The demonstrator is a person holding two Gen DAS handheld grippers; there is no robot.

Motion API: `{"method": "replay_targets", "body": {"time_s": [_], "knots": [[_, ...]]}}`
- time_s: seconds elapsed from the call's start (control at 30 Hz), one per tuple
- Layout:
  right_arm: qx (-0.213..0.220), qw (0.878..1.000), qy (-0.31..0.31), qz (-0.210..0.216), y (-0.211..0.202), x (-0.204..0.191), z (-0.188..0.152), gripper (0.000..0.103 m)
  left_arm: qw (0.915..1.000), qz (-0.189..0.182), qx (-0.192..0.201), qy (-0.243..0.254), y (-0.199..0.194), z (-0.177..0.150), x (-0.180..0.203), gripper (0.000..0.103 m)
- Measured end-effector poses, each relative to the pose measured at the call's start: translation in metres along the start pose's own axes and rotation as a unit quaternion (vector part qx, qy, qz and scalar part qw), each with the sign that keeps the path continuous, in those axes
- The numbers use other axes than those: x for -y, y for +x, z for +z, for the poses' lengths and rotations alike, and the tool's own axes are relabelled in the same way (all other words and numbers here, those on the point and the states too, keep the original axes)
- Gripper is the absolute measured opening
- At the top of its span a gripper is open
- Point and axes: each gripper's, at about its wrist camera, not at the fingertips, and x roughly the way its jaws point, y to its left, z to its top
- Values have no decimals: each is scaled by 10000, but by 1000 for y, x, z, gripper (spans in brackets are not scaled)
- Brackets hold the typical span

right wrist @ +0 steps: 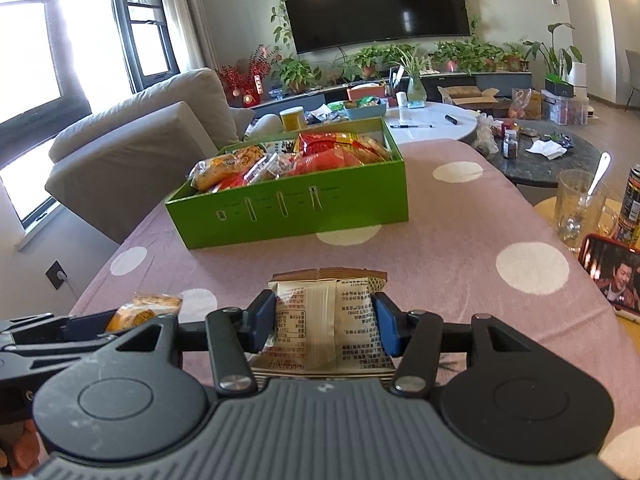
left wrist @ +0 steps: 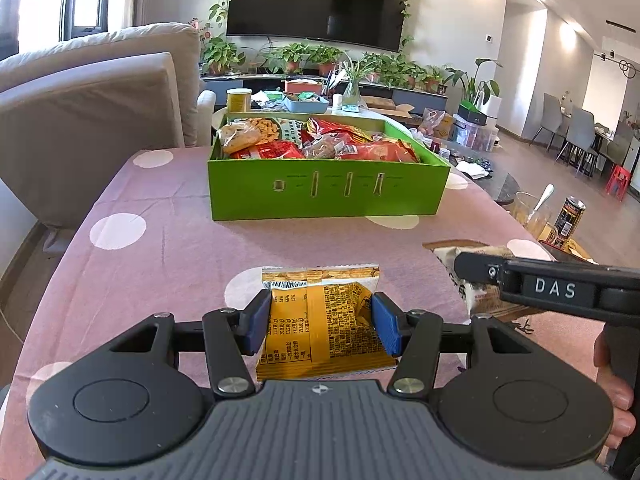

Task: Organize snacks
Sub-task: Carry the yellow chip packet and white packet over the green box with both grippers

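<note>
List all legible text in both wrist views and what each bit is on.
"DAS": white letters on the right gripper body, seen from the left wrist view.
Yellow snack packet in the left gripper: dense print and a barcode, too small to read.
Beige snack packet in the right gripper: printed tables, unreadable.
Green box front: small icons and captions, blurred.
Dark can: label illegible.
</note>
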Motion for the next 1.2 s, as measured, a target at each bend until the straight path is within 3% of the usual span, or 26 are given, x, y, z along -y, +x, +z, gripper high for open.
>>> {"method": "replay_targets", "body": {"time_s": [0.73,1.2], "knots": [[234,9993,16,280,17,13,31,79,9997,118,164,164,19,36,12,51],[618,9972,70,426,29,22,76,79,9983,120,359,447,41,82,27,51]]}}
